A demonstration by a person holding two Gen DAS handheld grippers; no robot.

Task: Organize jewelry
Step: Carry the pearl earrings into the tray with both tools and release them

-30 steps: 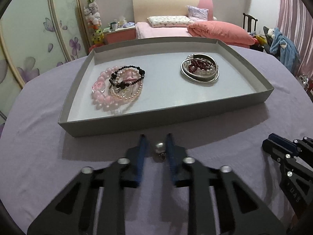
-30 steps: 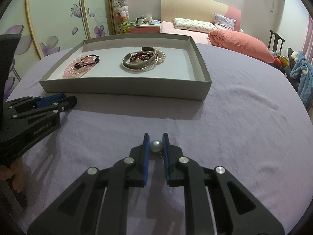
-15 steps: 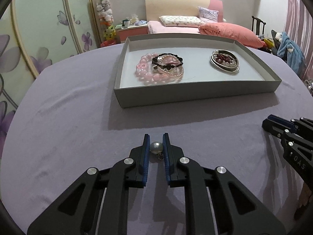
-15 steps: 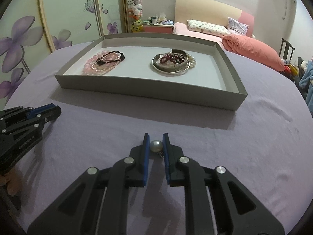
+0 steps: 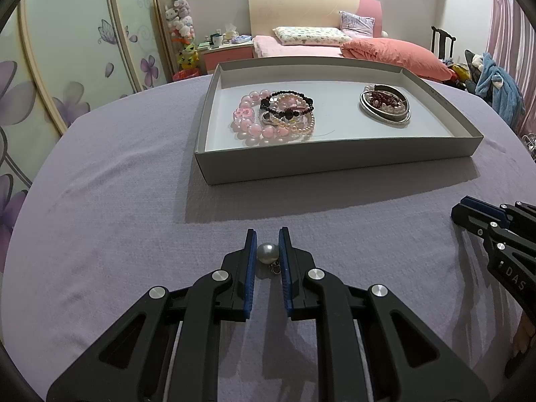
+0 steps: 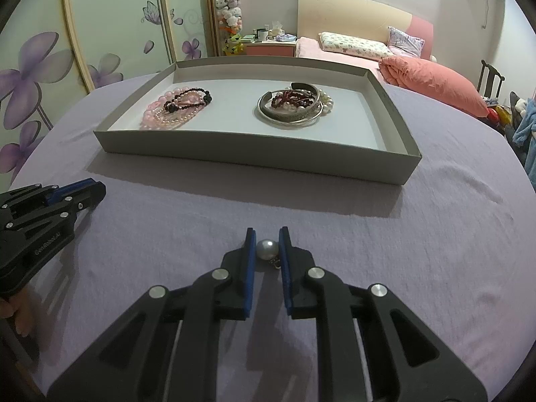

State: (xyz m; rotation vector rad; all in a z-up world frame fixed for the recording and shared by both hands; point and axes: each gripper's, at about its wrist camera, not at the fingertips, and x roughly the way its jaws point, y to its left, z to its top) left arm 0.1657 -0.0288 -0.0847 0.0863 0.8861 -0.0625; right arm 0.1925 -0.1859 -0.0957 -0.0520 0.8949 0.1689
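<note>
Dim indoor light, soft shadows, strong fisheye edge distortion.

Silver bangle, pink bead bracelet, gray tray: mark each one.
Silver bangle (image 6: 288, 118), right wrist view, front band.
Pink bead bracelet (image 5: 249, 127), left wrist view, near beads.
Gray tray (image 6: 248, 149), right wrist view, front wall.

Two pearl earrings (image 5: 267, 253), perhaps seven bracelets (image 5: 278, 117).

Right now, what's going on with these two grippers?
Each gripper holds a pearl bead: the left gripper and the right gripper both have their jaws closed on one, above the purple cloth. Ahead sits the grey tray, already holding a pink bead pile and a bangle pile.
</note>
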